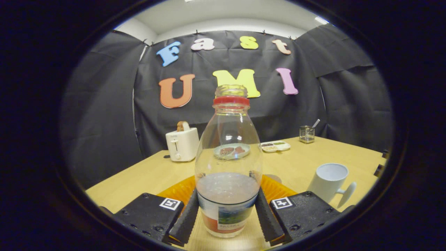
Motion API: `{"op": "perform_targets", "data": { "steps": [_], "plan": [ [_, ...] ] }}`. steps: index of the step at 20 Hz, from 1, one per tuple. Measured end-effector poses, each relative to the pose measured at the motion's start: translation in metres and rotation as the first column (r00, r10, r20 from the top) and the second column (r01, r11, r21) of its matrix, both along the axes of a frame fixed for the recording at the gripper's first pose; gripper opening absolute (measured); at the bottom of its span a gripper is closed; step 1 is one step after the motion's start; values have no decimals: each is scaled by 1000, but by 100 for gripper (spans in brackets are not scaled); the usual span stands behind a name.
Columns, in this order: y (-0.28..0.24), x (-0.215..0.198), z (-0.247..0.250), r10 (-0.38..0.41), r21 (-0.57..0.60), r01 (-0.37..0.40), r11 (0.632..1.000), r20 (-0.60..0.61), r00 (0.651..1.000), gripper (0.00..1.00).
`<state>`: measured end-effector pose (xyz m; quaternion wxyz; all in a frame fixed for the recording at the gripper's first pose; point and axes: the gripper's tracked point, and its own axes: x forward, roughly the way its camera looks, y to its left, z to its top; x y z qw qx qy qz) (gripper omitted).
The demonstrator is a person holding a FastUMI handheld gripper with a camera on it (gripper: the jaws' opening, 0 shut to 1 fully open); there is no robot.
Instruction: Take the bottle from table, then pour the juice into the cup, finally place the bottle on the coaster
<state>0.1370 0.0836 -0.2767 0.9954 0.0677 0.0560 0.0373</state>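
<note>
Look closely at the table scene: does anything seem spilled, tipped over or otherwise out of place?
Nothing stands out. The bottle stands upright, uncapped, between the gripper fingers; the white cup sits upright to its right, and the table looks dry.

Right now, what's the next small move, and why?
Probably lift the bottle straight up. Both fingers seem pressed on its lower sides, it stands upright with its mouth open, and the cup waits empty beyond the fingers.
</note>
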Motion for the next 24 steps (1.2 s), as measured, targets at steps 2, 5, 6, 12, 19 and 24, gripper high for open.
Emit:
{"op": "perform_targets", "data": {
  "steps": [2,5,6,12,19,24],
  "plan": [
    [-3,-1,7,-2,73,3,997,-18,1000,80],
    [-10,1,11,-12,223,27,975,-68,998,80],
    [-8,1,12,-5,266,25,964,-77,997,80],
    [-19,7,10,-5,474,70,878,-137,991,80],
    [-26,2,10,57,713,86,696,-174,983,80],
    [-24,-4,12,99,802,91,590,-184,978,80]
  ]
}}
